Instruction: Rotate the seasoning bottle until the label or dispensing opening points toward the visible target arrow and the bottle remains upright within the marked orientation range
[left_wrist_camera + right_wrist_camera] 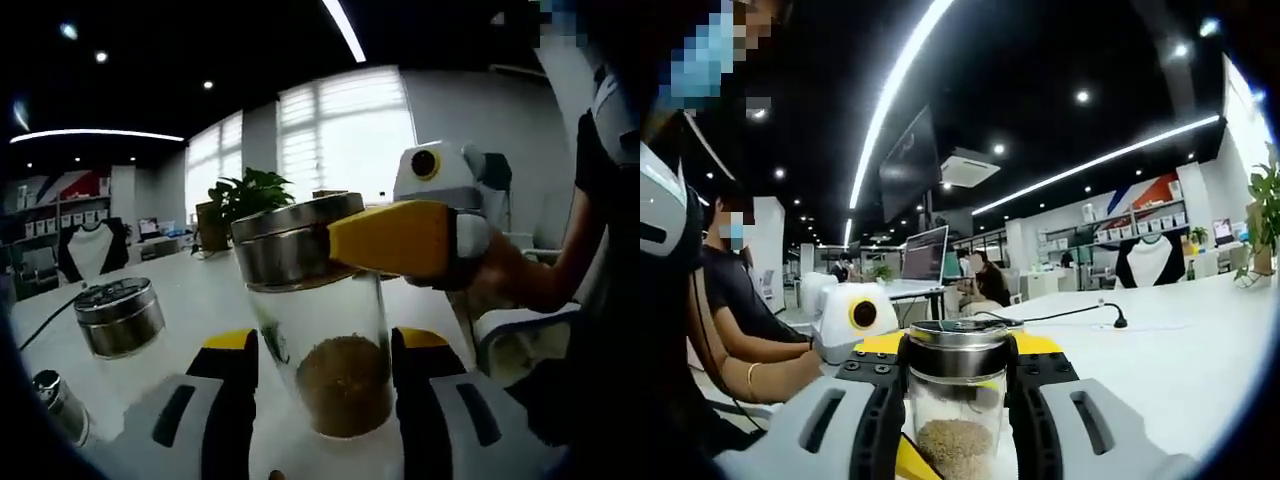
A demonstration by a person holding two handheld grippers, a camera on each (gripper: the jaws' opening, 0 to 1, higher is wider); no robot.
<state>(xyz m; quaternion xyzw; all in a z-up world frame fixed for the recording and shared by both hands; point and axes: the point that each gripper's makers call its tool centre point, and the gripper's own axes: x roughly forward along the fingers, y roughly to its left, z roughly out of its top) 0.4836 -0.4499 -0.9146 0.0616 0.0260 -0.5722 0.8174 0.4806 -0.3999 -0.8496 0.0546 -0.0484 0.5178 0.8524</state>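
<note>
In the left gripper view, the left gripper (320, 385) is reaching forward with its two black, yellow-tipped jaws standing either side of the clear glass seasoning bottle with a brushed-metal cap (318, 320). The bottle is standing upright on the white table (190, 290), holding brown granules in its bottom. The jaws are sitting close against the glass walls, gripping it low down. Above them, the right gripper (345, 243) is coming in from the right, its yellow jaw lying against the metal cap. A person's hand (500, 280) is holding that tool. Off to the left of the jaws a second jar with a metal cap (120, 318) is standing apart, and a small metal-topped shaker (55, 400) is lying nearer the lower left. A green potted plant (240, 200) is standing farther back.

In the right gripper view, the right gripper (958, 380) is closing its black jaws narrowly on the bottle's (958, 400) metal cap, with the glass body and granules hanging between and below them. The left gripper's white housing (855, 315) is showing just beyond, to the left. A black cable (1080, 312) is trailing across the table (1180, 350) ahead on the right.
</note>
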